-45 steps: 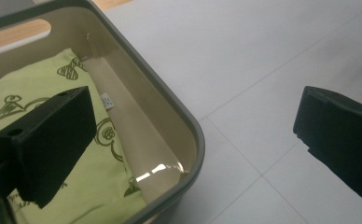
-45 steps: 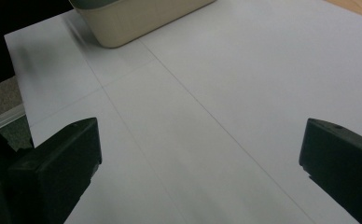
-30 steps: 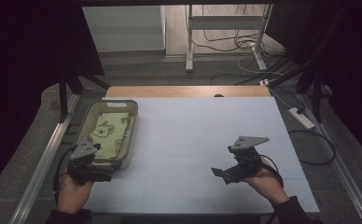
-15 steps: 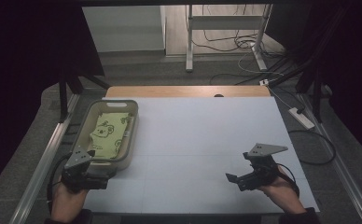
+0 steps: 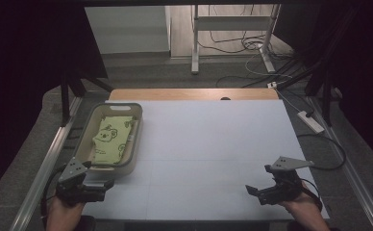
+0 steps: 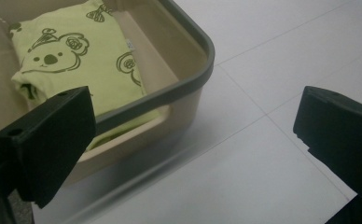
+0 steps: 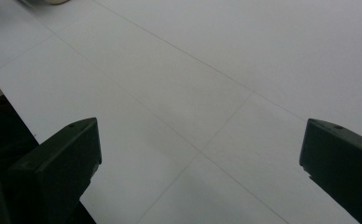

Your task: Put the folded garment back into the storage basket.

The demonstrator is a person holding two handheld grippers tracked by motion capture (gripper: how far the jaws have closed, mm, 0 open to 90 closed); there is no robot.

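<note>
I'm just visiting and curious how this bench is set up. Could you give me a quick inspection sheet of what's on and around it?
Surface: white table top, faint seam lines, bare apart from the bin.
Job's things: beige bin at the left edge; folded green koala-print cloth lies inside it.
Clutter: nothing seen.
Grippers: left tongs wide open by the bin's near end; right tongs wide open at the near right, holding nothing.
Cables: loose cables on the floor beyond; power strip at right.
Surroundings: dark room, metal stand behind.
</note>
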